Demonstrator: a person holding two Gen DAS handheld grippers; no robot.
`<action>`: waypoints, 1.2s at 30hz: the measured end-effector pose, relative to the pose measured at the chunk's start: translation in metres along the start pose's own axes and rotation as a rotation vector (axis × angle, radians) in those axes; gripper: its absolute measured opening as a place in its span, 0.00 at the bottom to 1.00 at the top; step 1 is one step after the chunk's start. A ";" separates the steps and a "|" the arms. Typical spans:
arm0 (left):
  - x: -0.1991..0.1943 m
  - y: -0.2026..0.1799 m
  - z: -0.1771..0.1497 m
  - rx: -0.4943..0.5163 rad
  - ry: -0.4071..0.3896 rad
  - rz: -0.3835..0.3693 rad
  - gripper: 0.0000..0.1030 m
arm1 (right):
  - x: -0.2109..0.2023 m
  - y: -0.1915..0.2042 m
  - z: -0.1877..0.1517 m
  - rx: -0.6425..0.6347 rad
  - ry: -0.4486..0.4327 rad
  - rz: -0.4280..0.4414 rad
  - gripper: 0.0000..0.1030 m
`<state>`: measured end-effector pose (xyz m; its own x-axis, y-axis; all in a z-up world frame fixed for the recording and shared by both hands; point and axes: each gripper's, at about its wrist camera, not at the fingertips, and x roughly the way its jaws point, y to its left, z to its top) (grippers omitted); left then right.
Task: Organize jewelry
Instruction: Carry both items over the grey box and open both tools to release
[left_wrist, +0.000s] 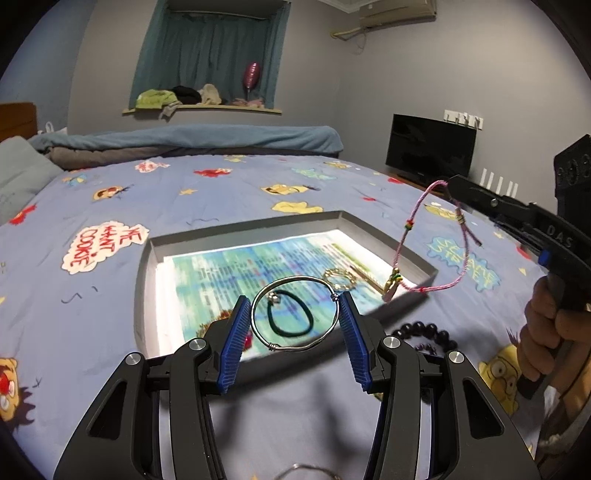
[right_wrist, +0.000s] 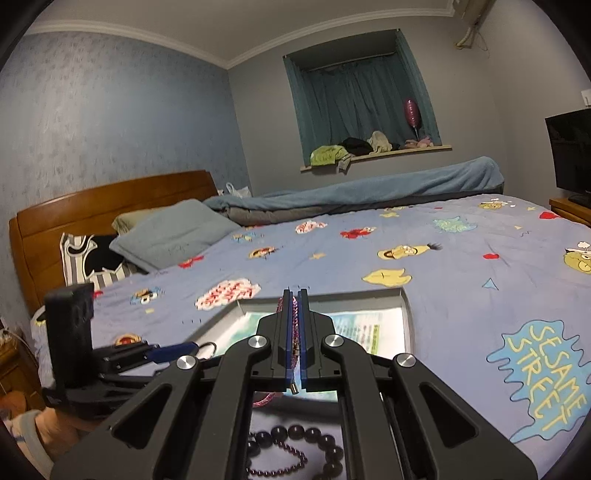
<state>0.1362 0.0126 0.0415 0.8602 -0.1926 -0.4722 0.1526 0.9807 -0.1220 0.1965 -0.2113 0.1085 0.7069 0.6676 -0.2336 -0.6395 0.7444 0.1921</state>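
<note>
My left gripper (left_wrist: 293, 297) is shut on a silver wire bangle (left_wrist: 295, 347), its blue pads pressing the ring from both sides above a shallow grey tray (left_wrist: 258, 221). Inside the tray, on a printed sheet, lie a black cord loop with a small charm (left_wrist: 291, 321) and a gold chain bracelet (left_wrist: 340, 278). My right gripper (left_wrist: 451, 181) comes in from the right, shut on a pink cord bracelet (left_wrist: 410, 229) that dangles over the tray's right corner. In the right wrist view the right gripper (right_wrist: 294, 291) is shut on that pink bracelet (right_wrist: 294, 325); the left gripper (right_wrist: 195, 347) with the bangle (right_wrist: 208, 349) shows at the left.
Dark bead bracelets (right_wrist: 295, 443) lie on the cartoon-print bedsheet (left_wrist: 221, 192) just in front of the tray (right_wrist: 351, 297). A hand (left_wrist: 546, 332) grips the right tool. Pillows, a folded blanket and a wooden headboard are at the far side; a TV stands beyond the bed.
</note>
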 end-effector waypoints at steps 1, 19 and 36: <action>0.002 0.001 0.001 -0.002 0.000 0.005 0.49 | 0.002 -0.001 0.001 0.006 -0.006 -0.002 0.02; 0.057 0.005 0.017 -0.010 0.099 0.002 0.49 | 0.060 -0.036 -0.020 0.101 0.132 -0.102 0.02; 0.093 0.013 0.013 -0.036 0.215 0.035 0.50 | 0.083 -0.049 -0.040 0.130 0.265 -0.189 0.03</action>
<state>0.2245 0.0073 0.0070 0.7406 -0.1650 -0.6513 0.1035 0.9858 -0.1320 0.2750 -0.1929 0.0418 0.6955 0.5034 -0.5127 -0.4486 0.8616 0.2375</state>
